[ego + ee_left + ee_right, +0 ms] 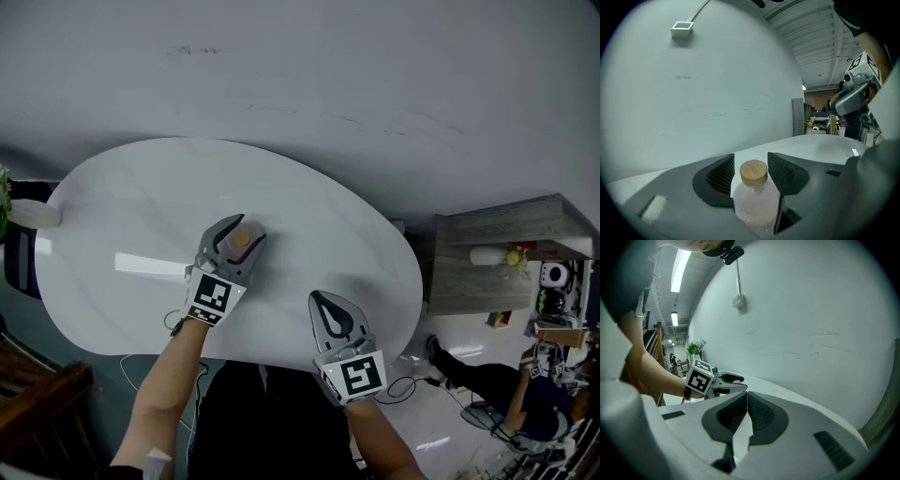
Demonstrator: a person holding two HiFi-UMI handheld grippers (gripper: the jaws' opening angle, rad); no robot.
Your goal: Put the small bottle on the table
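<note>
Our left gripper point(240, 234) has its jaws apart around the small bottle point(754, 201) on the table point(319, 216); we should retreat straight, without touching it. Our right gripper point(746, 397) is closed, empty.

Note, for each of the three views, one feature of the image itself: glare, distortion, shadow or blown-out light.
Head view: even light, with a bright streak of glare on the table at left. Left gripper view: fisheye, black corners, the table's edge bowed behind the small bottle. Right gripper view: same round frame, and the ceiling lamp burns out to white.
</note>
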